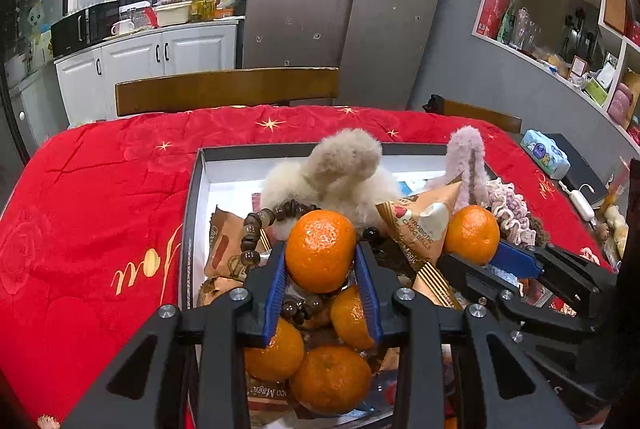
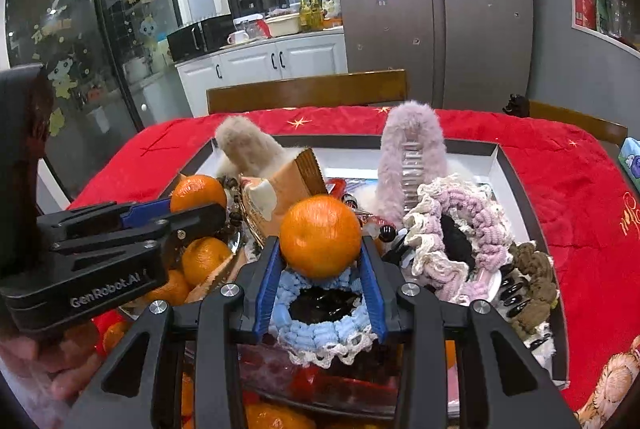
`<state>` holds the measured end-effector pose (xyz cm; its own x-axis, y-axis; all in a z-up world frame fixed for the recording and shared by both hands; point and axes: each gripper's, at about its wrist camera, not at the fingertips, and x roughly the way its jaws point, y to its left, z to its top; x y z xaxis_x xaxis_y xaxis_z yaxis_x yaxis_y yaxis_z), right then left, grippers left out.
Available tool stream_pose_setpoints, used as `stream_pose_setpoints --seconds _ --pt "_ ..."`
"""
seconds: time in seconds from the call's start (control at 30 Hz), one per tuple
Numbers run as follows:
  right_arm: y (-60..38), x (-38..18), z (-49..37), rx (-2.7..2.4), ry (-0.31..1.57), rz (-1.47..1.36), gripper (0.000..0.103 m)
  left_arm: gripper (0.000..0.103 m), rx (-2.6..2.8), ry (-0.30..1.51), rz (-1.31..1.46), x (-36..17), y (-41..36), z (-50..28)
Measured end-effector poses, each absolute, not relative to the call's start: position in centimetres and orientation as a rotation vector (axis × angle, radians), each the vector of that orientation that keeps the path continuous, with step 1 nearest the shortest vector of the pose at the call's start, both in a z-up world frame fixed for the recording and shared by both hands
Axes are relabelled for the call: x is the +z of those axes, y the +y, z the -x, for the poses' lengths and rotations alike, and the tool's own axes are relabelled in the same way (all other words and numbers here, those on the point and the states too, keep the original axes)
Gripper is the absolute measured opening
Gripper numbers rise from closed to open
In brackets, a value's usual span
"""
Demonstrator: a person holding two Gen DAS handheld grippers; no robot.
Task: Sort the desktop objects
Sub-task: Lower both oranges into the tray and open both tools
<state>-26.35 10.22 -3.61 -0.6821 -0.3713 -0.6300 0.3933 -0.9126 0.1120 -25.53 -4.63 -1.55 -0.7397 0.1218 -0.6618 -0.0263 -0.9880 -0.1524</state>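
My left gripper [image 1: 320, 250] is shut on a mandarin [image 1: 320, 229], held above several more mandarins [image 1: 330, 379] at the near end of a dark-rimmed white tray [image 1: 192, 213]. My right gripper [image 2: 320, 244] is shut on a second mandarin [image 2: 320, 229], over a blue scrunchie [image 2: 316, 333]. Each gripper shows in the other's view: the right gripper [image 1: 474, 253] with its mandarin [image 1: 472, 229], and the left gripper [image 2: 196, 209] with its mandarin [image 2: 198, 191]. The tray [image 2: 520, 181] also holds snack packets [image 1: 420, 225], a bead bracelet [image 1: 256, 229] and fluffy hair clips [image 1: 344, 165].
A red quilted cloth [image 1: 100, 189] covers the table. Wooden chair backs [image 1: 224, 89] stand at the far edge. A pink fluffy clip [image 2: 412, 149], a pink-cream scrunchie [image 2: 468, 229] and a brown scrunchie [image 2: 536, 281] fill the tray's right side. A tissue pack [image 1: 546, 153] lies far right.
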Motion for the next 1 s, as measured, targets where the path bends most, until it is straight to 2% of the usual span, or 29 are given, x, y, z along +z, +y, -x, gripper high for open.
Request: stream_pose_setpoints --seconds 0.5,0.57,0.63,0.67,0.7,0.77,0.83,0.9,0.93,1.0 --pt "10.2 -3.9 25.9 -2.578 0.069 -0.890 0.037 0.037 2.903 -0.159 1.061 -1.6 -4.1 25.0" --pt "10.4 -3.9 25.9 -2.582 0.045 -0.886 0.037 0.048 2.923 -0.162 1.057 -1.6 -3.9 24.7" --pt "10.6 -3.8 25.7 -2.591 0.047 -0.877 0.042 0.055 2.921 -0.147 1.041 -1.4 -3.6 24.4" --pt "10.5 -3.7 25.6 -2.597 0.053 -0.868 0.049 0.058 2.942 -0.127 1.029 -1.3 -3.5 24.2" --pt "10.4 -3.6 25.5 -2.601 0.057 -0.859 0.050 0.061 2.968 -0.107 1.007 -1.2 -3.4 24.0" --pt "10.4 -3.4 25.3 -2.624 0.069 -0.844 0.052 0.076 3.016 -0.089 0.968 -1.0 -3.7 23.7" --pt "10.7 -3.2 25.2 -2.629 0.055 -0.839 0.057 0.082 3.020 -0.123 0.947 -0.9 -4.4 23.6" --pt "11.0 -3.1 25.3 -2.636 0.039 -0.841 0.068 0.086 3.007 -0.165 0.950 -0.8 -5.0 23.7" --pt "11.1 -3.0 25.4 -2.638 0.031 -0.838 0.070 0.088 3.010 -0.174 0.946 -0.7 -5.2 23.6" --pt "11.2 -2.7 25.4 -2.647 0.029 -0.832 0.076 0.089 3.019 -0.181 0.931 -0.6 -5.4 23.5"
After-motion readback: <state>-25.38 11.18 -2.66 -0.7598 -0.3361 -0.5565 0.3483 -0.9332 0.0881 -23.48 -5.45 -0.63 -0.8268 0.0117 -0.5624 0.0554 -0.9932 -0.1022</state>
